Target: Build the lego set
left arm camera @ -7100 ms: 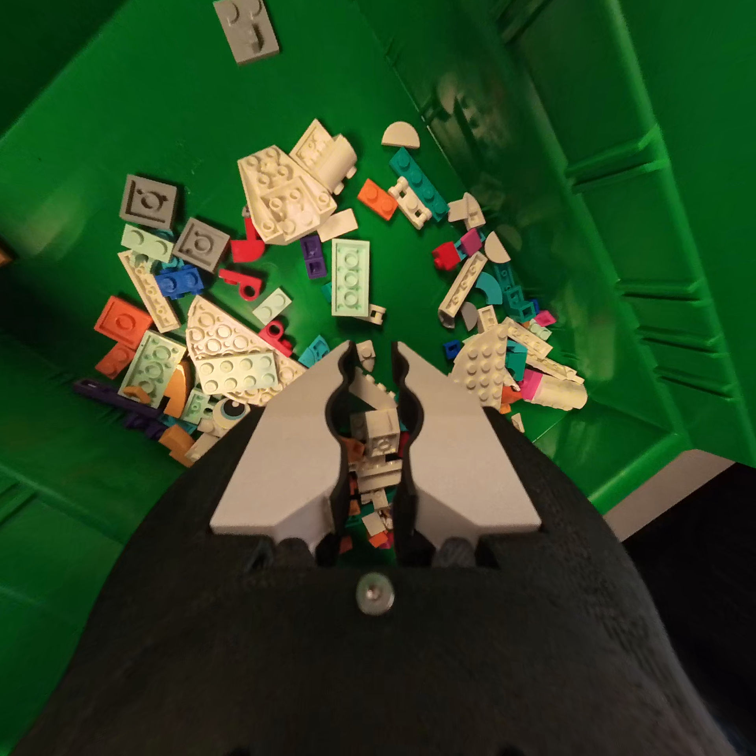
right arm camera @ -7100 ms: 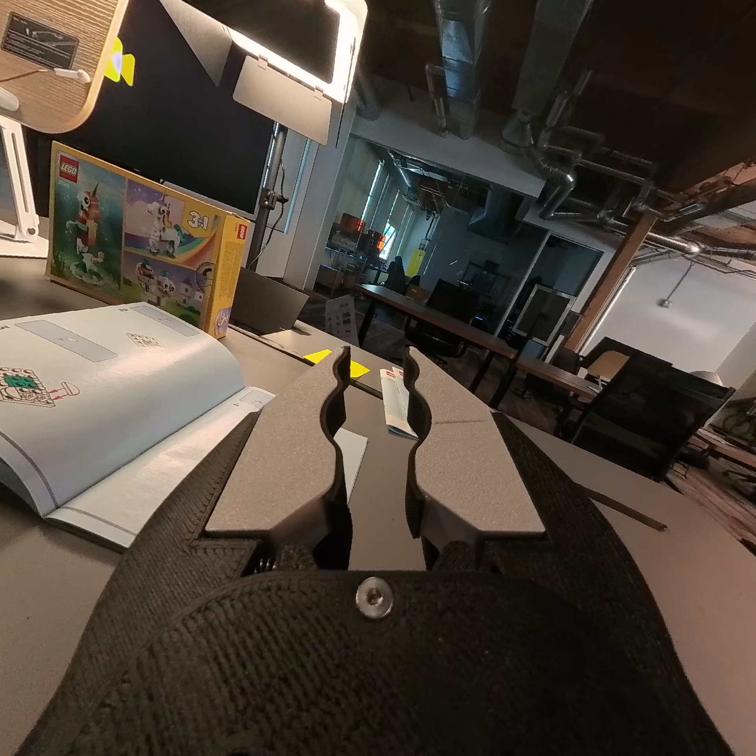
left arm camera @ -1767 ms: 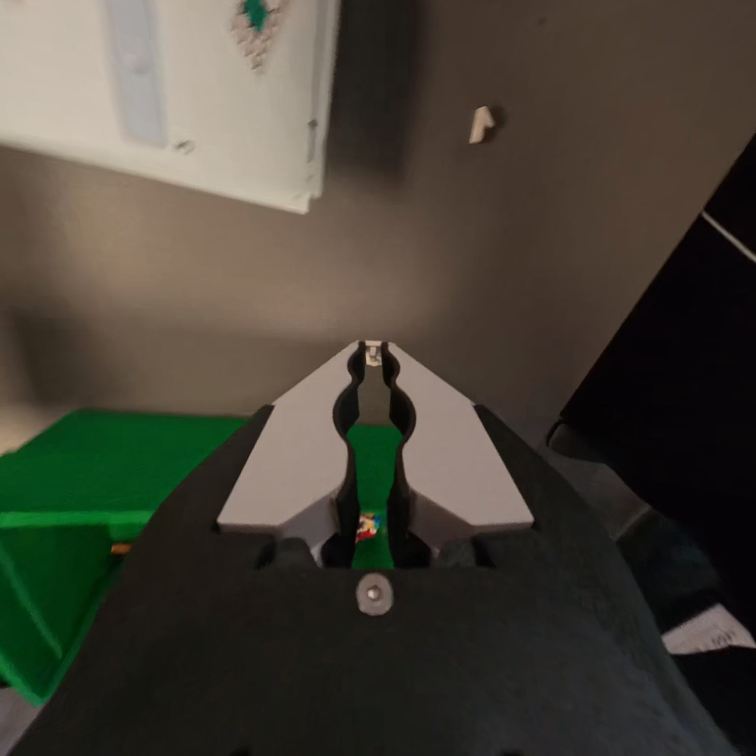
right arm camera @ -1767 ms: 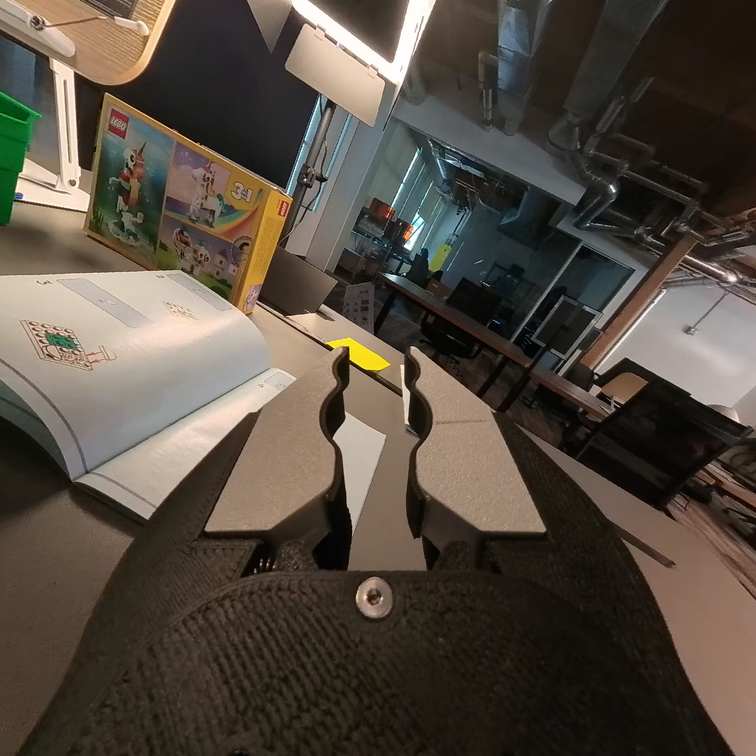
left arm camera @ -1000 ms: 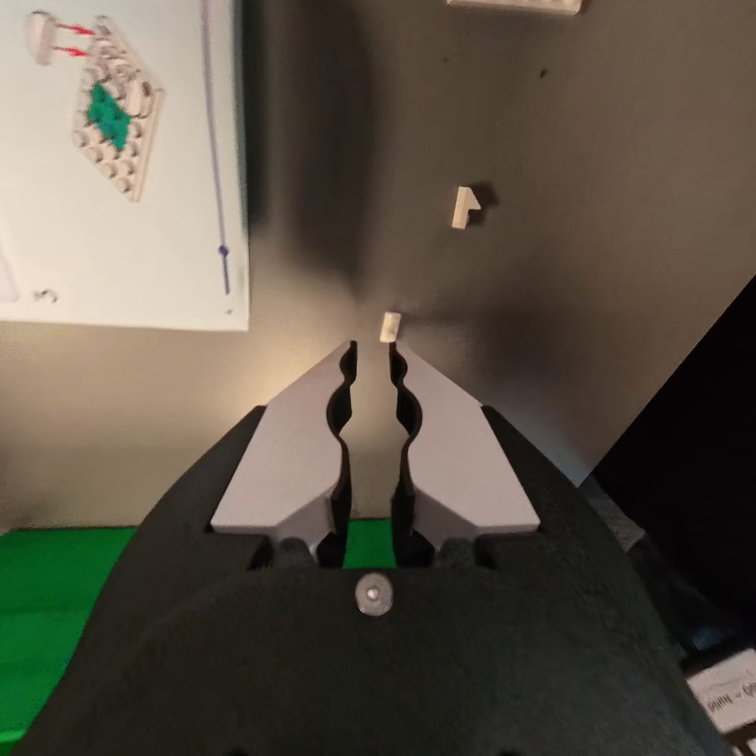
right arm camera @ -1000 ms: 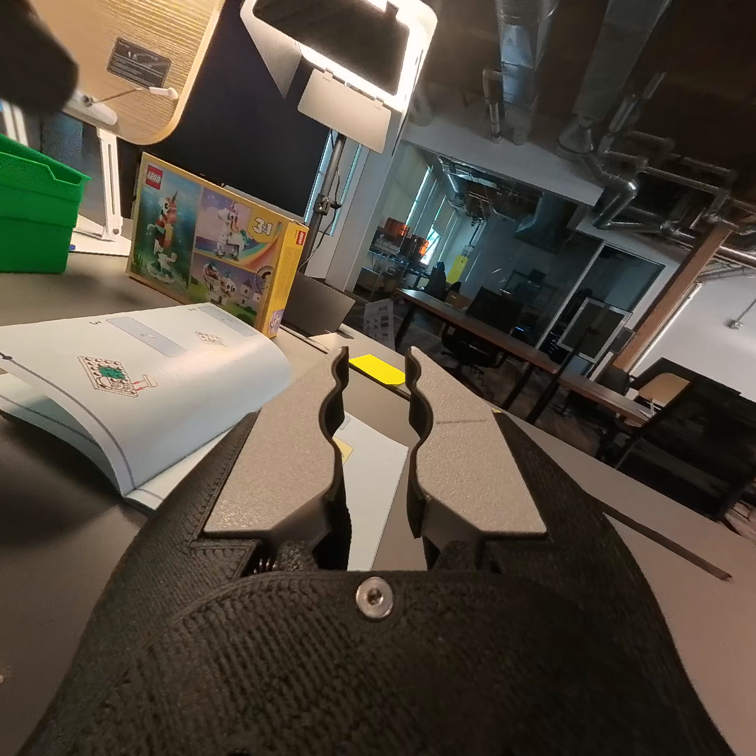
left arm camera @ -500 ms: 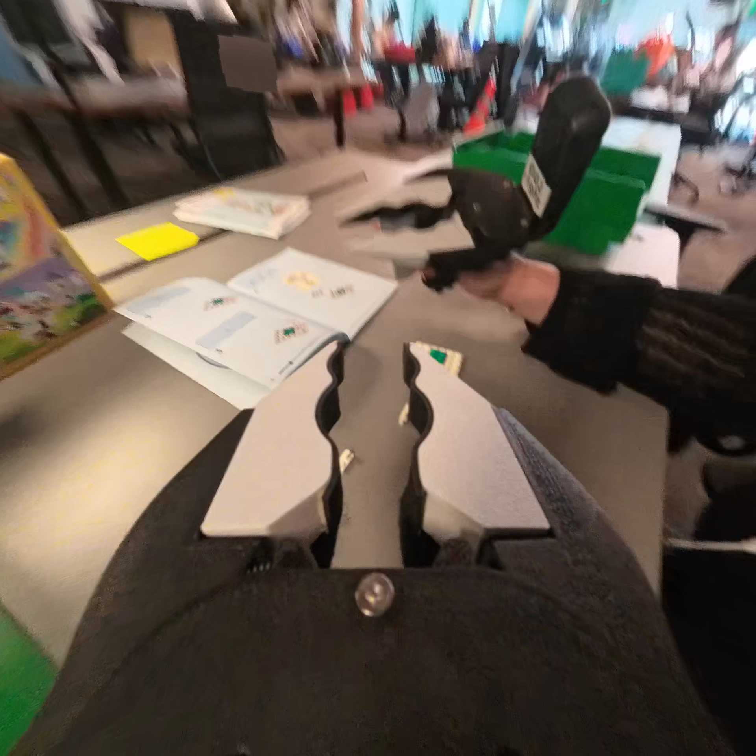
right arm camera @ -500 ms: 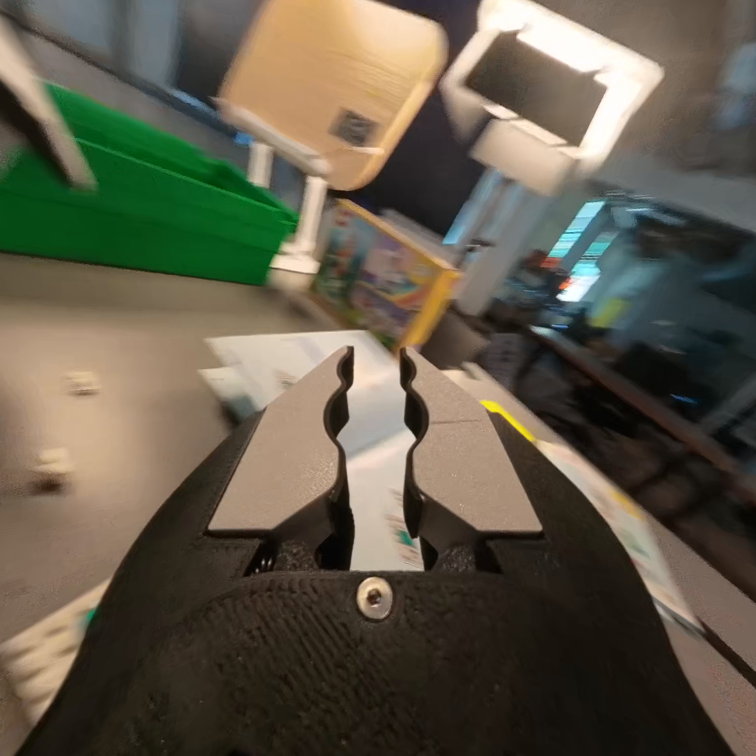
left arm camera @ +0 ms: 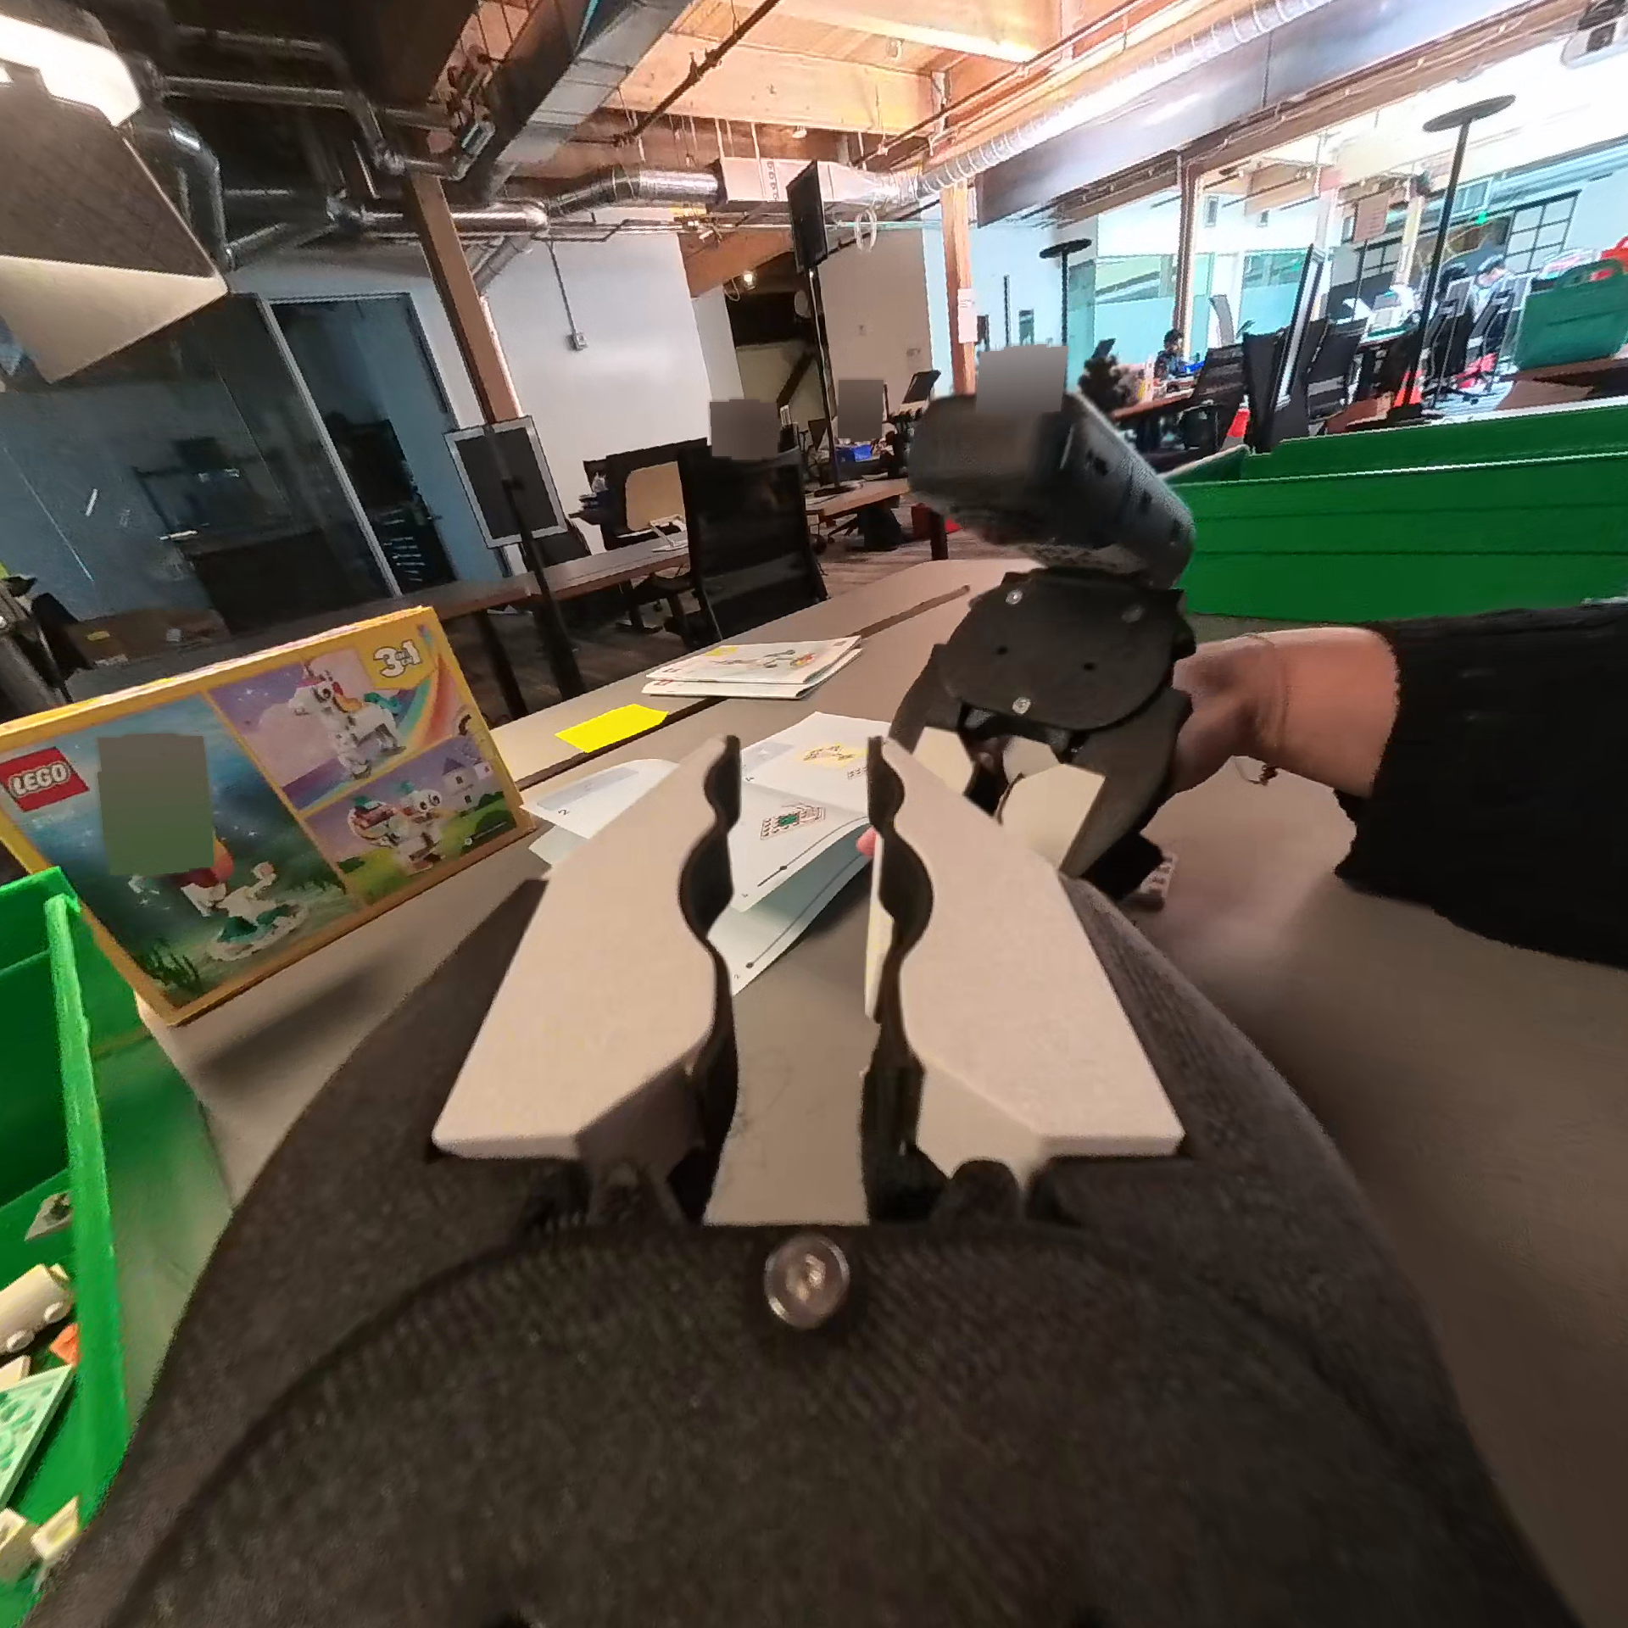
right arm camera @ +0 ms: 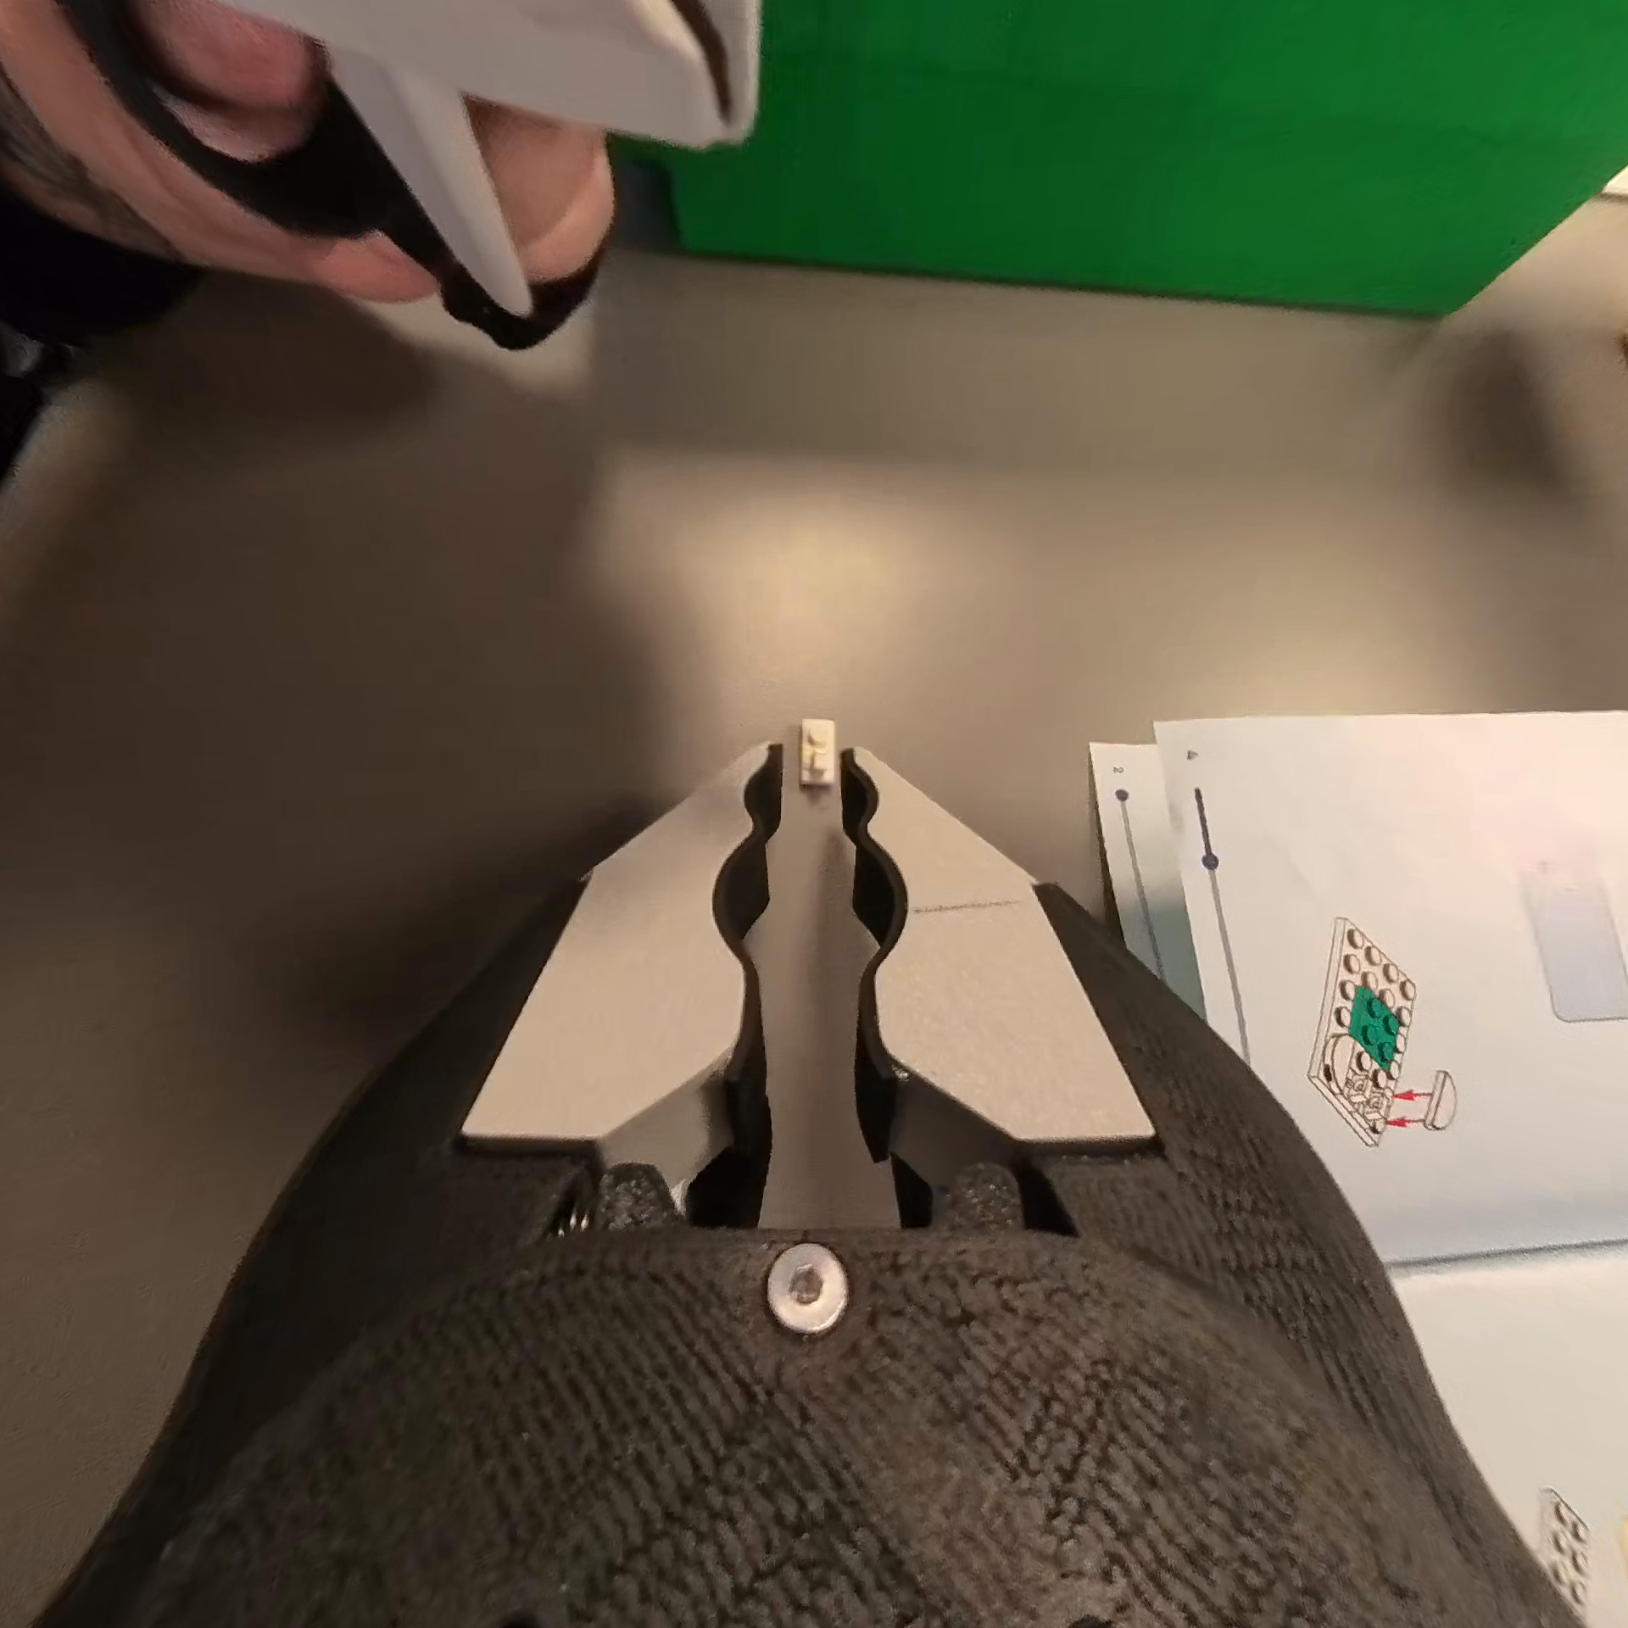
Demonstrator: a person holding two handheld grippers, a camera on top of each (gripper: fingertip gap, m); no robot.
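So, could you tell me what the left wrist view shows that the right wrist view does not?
Only the left view shows the yellow set box, a yellow note and the closed booklets. Only the right view shows the small white piece between the open right gripper tips. Both show the open instruction booklet, grey table, green bin and both grippers.

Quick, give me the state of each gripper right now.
Left gripper: open, holding nothing.
Right gripper: open, tips on either side of a small white piece on the table, not clamped.
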